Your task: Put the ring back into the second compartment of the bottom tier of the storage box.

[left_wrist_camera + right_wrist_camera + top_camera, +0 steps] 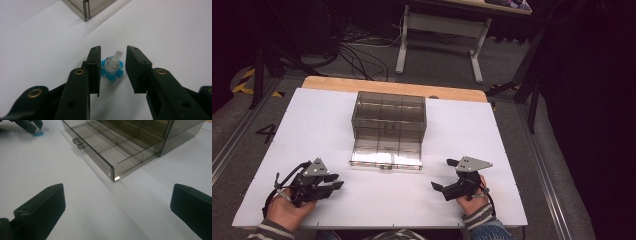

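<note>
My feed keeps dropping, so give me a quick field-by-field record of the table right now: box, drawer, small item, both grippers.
surface: white table
box: smoky clear plastic organizer, at table centre
drawer: bottom drawer pulled out toward the person, divided compartments look empty
small item: blue ring with silver band, lying on the table in front of the drawer, to its left
left gripper: open, jaws straddling the ring, grip not closed
right gripper: open wide, holding nothing, aimed at the drawer's corner

Lab: white test table (312, 125), floor cables (362, 55), hazard tape (243, 80).
</note>
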`<state>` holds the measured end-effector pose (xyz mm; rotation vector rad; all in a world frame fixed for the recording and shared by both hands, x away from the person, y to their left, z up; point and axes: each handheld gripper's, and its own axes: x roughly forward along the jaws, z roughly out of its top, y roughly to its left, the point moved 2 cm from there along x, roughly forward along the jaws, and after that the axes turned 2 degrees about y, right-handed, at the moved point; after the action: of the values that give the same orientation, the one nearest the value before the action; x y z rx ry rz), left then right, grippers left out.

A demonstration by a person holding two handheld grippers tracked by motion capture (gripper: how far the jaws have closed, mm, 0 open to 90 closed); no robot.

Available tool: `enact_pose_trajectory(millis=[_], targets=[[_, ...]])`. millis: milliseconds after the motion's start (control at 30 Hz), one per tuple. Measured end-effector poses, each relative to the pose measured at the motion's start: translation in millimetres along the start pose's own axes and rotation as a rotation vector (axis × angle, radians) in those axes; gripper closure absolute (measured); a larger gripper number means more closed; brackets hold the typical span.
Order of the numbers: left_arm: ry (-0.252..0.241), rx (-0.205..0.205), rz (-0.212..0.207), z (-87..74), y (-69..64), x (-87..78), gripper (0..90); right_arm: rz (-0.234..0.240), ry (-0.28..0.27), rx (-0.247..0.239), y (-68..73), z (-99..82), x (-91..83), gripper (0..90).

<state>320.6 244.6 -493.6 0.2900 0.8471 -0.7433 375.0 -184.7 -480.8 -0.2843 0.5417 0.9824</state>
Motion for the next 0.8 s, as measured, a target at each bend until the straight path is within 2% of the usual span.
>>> enact_pose_trajectory(millis=[100,467,633,800], targets=[[0.010,0.010,0.008,0.0,-0.3,0.5,73.3,0.000,0.001,-0.001,0.1,0.0,0.0,0.6],[0.022,0.027,0.021,1.2,-0.9,0.2,74.0,0.002,-0.001,0.003,-0.3,0.0,-0.2,0.6],[0.007,0.023,0.026,1.2,-0.7,-1.7,75.2,0.002,0.000,0.003,-0.2,-0.1,-0.1,0.6],[0.014,0.031,0.034,2.0,0.1,-2.8,76.0,0.001,0.001,0.002,-0.3,-0.1,0.1,0.6]])
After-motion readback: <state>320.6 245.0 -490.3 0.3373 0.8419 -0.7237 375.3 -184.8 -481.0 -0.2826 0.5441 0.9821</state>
